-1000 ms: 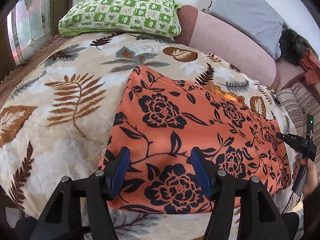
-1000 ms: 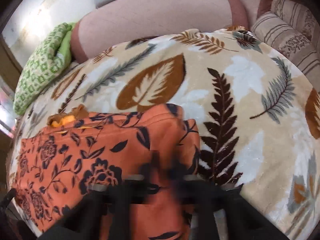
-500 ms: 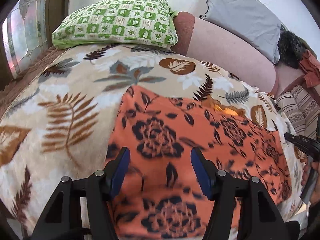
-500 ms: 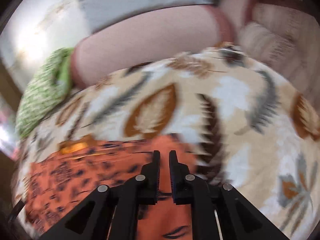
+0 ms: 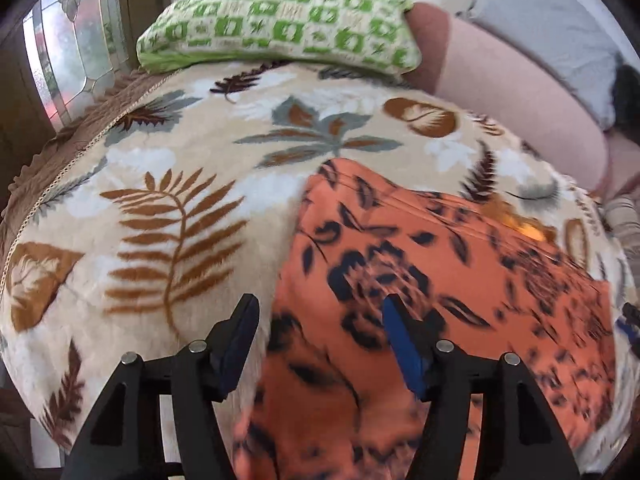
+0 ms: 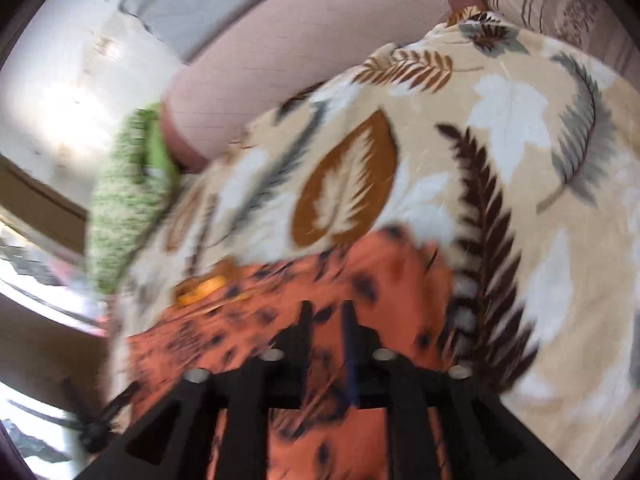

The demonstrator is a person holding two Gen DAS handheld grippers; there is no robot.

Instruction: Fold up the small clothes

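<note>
An orange garment (image 5: 460,280) with dark flowers lies spread flat on the leaf-patterned blanket (image 5: 160,208). My left gripper (image 5: 320,320) hangs open just above the garment's near left edge, which runs between the blue pads (image 5: 400,344) without touching them. In the blurred right wrist view, the right gripper (image 6: 327,316) is over the garment (image 6: 380,264) near its far right corner. Its jaws are opening with a narrow gap, cloth showing behind it, and the pads press on nothing. A yellow lining (image 6: 200,286) peeks out at the garment's far edge.
A green-and-white pillow (image 5: 280,28) lies at the blanket's far end against a pink bolster (image 5: 520,104), with a grey pillow (image 5: 552,16) behind. A patterned window (image 5: 60,60) is at the left. Striped cushions (image 6: 560,4) sit beyond the blanket's right side.
My left gripper has slid left from over the garment's middle to its left edge. The right gripper's jaws have parted from shut, and its view has rolled and lifted slightly.
</note>
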